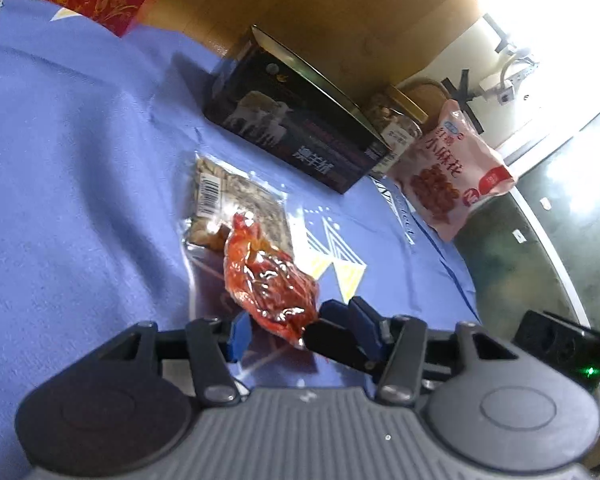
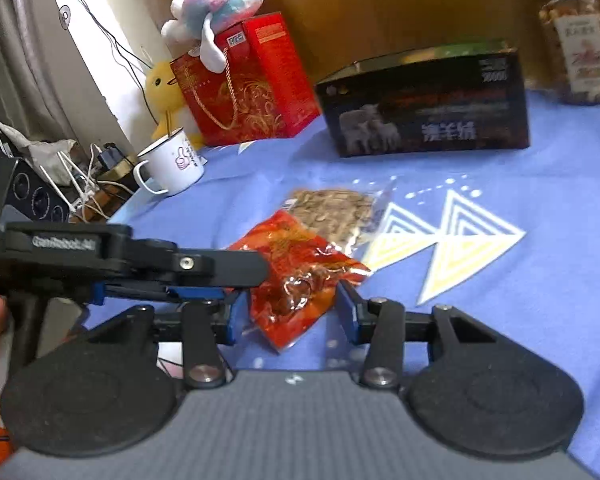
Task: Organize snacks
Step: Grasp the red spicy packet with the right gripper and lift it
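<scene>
Two snack packets (image 2: 300, 276), one black box (image 2: 424, 108), one jar (image 2: 576, 40).

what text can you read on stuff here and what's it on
"小麻花": pink snack bag.
"澳羊" plus a third character I can't make out: black box with the lambs.
Barcode digits on the clear seed packet: too small.
Jar label, mug print, red gift bag tag: blurred.
</scene>
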The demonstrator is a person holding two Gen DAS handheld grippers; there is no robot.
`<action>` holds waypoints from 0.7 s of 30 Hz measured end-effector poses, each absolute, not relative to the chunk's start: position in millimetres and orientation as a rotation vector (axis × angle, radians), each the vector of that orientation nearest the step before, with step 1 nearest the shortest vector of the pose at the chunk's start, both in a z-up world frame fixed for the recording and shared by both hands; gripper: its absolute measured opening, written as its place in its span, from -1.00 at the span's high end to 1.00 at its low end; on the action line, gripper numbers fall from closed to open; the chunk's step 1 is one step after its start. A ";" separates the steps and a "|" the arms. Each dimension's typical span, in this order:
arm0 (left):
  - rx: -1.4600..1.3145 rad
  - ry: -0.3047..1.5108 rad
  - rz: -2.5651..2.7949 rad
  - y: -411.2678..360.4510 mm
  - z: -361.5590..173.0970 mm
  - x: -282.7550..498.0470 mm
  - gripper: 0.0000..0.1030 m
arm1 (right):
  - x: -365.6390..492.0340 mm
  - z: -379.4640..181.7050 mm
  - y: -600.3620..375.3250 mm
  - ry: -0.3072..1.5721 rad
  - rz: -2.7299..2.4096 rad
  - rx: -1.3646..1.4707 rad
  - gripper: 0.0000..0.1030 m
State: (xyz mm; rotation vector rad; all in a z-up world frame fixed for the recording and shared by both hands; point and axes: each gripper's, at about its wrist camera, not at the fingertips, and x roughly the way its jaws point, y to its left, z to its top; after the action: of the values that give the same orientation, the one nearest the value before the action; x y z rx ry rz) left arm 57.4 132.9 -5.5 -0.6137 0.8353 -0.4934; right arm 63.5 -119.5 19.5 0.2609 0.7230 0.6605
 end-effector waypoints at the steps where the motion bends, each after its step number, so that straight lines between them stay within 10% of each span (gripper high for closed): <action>1: -0.603 0.825 -0.483 133.4 -2.9 57.0 0.03 | 60.3 20.2 -121.6 0.711 0.653 0.250 0.05; 7: -0.633 0.835 -0.467 136.8 -4.5 67.6 0.10 | 49.2 25.6 -127.0 0.658 0.609 0.188 -0.11; 10: -0.662 0.887 -0.448 130.7 -18.7 73.4 0.77 | 44.1 22.5 -114.9 0.662 0.627 0.116 -0.34; 21: -0.895 0.841 -0.524 146.8 -24.2 67.9 0.85 | 52.1 10.5 -122.6 0.657 0.639 0.224 -0.33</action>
State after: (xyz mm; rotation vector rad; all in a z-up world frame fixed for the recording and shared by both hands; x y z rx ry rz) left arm 67.9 146.8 -24.2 -0.8947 0.8412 -0.5239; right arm 52.1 -122.6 10.5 0.2240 0.6571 0.6388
